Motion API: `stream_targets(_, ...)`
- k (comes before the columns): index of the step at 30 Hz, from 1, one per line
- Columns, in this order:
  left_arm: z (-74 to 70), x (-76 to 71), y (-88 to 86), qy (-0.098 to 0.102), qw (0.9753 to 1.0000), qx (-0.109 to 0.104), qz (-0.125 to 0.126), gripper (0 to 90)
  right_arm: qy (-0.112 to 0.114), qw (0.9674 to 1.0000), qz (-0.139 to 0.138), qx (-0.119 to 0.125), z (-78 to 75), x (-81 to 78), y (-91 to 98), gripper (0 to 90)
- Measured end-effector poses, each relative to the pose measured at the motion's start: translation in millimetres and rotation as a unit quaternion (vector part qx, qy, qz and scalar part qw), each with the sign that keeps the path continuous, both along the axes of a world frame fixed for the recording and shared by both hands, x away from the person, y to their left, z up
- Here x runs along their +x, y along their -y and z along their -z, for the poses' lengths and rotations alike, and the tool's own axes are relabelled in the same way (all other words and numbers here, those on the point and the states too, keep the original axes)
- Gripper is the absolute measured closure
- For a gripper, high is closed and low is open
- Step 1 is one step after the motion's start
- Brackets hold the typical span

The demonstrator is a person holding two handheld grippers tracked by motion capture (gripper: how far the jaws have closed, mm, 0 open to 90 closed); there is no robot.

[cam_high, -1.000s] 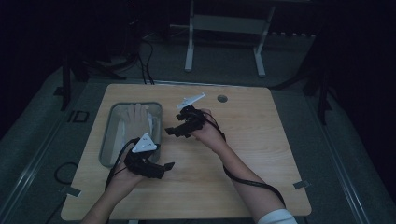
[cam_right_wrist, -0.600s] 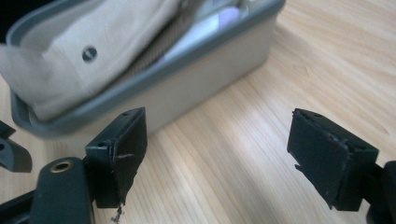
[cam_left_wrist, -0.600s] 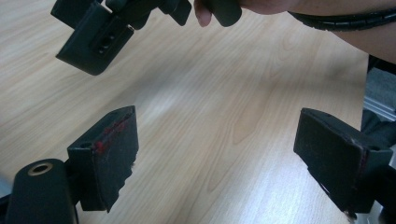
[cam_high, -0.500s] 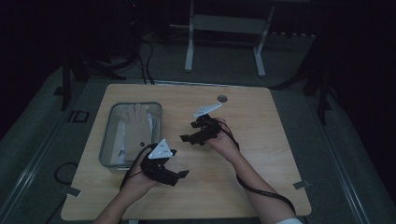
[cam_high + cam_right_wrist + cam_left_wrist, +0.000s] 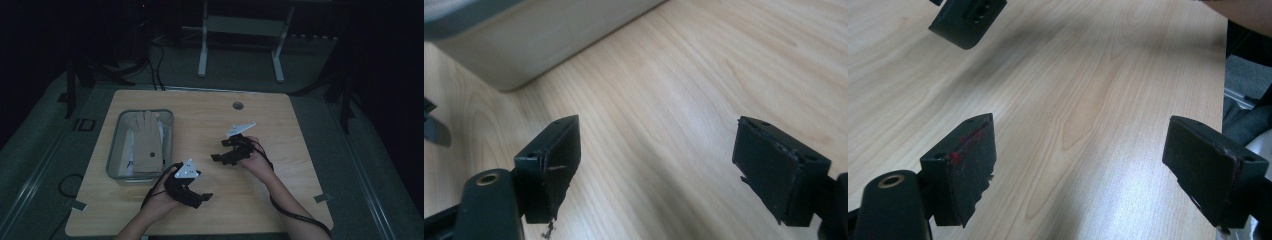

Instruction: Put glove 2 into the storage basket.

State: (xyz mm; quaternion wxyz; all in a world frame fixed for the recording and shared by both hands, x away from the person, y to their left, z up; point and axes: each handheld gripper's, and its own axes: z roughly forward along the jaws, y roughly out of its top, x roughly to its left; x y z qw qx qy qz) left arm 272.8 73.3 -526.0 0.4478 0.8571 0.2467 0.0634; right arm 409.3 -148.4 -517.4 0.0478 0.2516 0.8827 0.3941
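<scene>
Both grippers have drawn back from the tray toward the person's edge of the table since the earlier frames, and the glove they hovered near now lies behind them. The left gripper [image 5: 200, 197] sits low over the bare wood, just right of the tray's near corner, its jaws spread wide with nothing between them; in the left gripper view only table [image 5: 1088, 100] grain shows between its pads, with a jaw of the other gripper ahead at upper left. The right gripper [image 5: 220, 156] hangs beyond and to the right of the left one, well apart from it, and points toward the tray [image 5: 114, 150]. Its jaws are likewise wide and empty; in the right gripper view the tray's wall [image 5: 549, 35] stands ahead of its left jaw. The glove [image 5: 146, 142] rests flat inside the tray, on white papers, left of both grippers.
</scene>
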Motion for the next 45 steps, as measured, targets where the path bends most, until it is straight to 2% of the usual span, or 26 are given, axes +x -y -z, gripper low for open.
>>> stream_targets(13,17.8,5.6,19.6,-0.009,0.9998,0.005,0.02,14.2,0.011,0.9998,-0.009,-0.013,13.9,-13.4,27.0,19.2)
stream_targets(17,21.9,6.4,25.9,-0.009,0.9994,0.008,0.033,14.2,0.015,0.9997,-0.005,-0.019,19.1,-19.5,38.4,18.2)
stream_targets(23,25.9,5.6,31.4,-0.012,0.999,0.003,0.043,14.2,0.012,0.9998,0.001,-0.017,22.2,-22.9,47.4,16.9)
stream_targets(27,29.0,4.6,36.0,-0.014,0.9984,0.005,0.055,14.2,0.003,1.0,0.001,-0.004,29.7,-31.6,58.6,16.9)
stream_targets(32,31.1,3.0,40.2,-0.012,0.9979,0.003,0.063,14.2,0.012,0.9999,0.008,0.005,40.2,-39.9,68.1,16.8)
stream_targets(34,31.9,2.5,41.2,-0.012,0.9978,0.005,0.066,14.2,0.023,0.9996,0.015,0.01,44.4,-43.5,73.9,16.7)
stream_targets(40,36.5,2.5,42.2,-0.013,0.9975,0.002,0.069,14.2,0.027,0.9992,0.023,0.017,45.4,-46.3,83.5,16.3)
stream_targets(41,37.4,2.5,42.4,-0.013,0.9975,0.002,0.07,14.2,0.031,0.9991,0.027,0.011,45.8,-47.3,85.7,16.2)
stream_targets(45,40.4,2.4,43.1,-0.015,0.9974,0.002,0.07,14.2,0.036,0.9986,0.037,0.013,47.2,-47.3,89.0,15.1)
